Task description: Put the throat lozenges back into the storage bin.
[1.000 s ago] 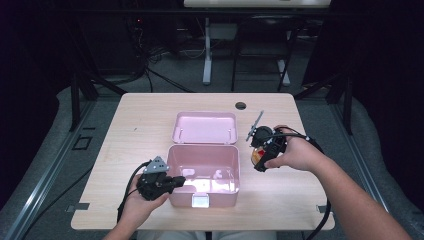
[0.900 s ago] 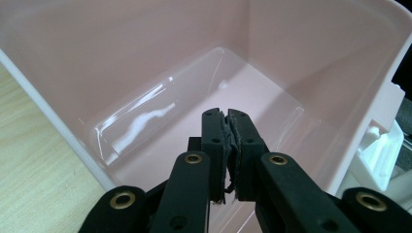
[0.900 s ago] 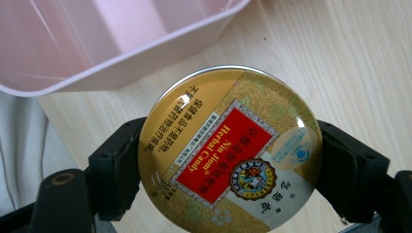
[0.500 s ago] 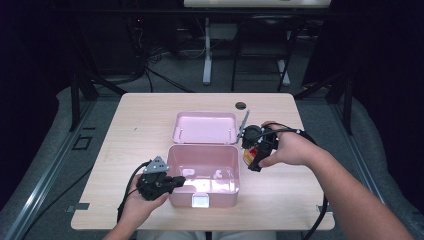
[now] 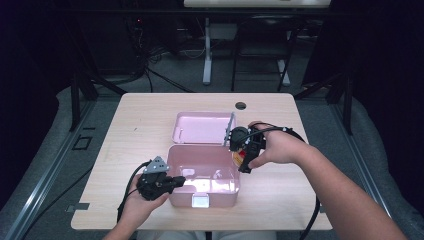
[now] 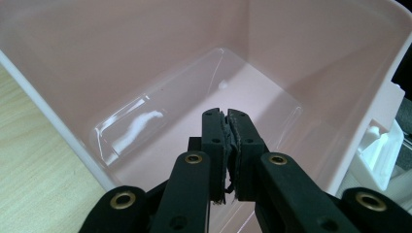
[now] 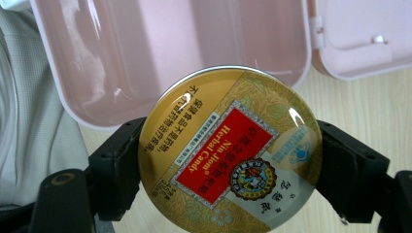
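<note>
Black gripper (image 5: 181, 182), brass screws

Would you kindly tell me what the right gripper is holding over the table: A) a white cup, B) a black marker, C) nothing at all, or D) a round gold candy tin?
D: in the right gripper view, the right gripper has its jaws clamped on either side of a round gold candy tin with a red label, just short of the open pink box.

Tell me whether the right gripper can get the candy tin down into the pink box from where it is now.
Probably yes: the right gripper holds the candy tin just by the pink box, whose lid is folded back, leaving the way free.
</note>
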The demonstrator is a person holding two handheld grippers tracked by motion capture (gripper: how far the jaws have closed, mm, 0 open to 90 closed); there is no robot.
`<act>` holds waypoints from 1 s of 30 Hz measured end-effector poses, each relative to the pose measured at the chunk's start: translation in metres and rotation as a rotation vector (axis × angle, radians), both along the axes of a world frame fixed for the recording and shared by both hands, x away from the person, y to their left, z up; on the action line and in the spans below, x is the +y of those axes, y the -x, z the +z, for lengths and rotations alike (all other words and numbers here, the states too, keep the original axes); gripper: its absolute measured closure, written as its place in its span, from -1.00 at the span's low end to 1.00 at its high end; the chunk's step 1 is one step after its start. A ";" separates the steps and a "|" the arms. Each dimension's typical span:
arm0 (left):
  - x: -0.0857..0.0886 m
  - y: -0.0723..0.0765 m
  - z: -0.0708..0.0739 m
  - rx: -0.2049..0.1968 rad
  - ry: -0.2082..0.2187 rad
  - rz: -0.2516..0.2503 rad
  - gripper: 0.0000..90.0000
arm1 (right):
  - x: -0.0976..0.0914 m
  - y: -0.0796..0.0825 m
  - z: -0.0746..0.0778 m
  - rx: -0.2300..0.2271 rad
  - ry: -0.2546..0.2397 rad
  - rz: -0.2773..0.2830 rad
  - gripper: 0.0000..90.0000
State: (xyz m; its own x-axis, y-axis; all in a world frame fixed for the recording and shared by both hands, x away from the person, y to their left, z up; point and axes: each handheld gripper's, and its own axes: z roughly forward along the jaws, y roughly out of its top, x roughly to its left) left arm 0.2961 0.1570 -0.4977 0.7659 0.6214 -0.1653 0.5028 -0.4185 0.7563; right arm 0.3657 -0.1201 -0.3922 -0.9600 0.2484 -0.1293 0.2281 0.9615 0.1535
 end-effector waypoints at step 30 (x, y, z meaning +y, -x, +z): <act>0.000 0.000 0.000 0.001 0.000 -0.003 0.92 | 0.054 -0.003 -0.026 0.042 0.024 0.090 -0.56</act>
State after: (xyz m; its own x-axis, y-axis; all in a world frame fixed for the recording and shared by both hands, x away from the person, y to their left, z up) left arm 0.2961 0.1571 -0.4977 0.7676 0.6190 -0.1660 0.5021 -0.4199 0.7561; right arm 0.3685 -0.0661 -0.4186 -0.9829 0.1586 -0.0934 0.1468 0.9816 0.1219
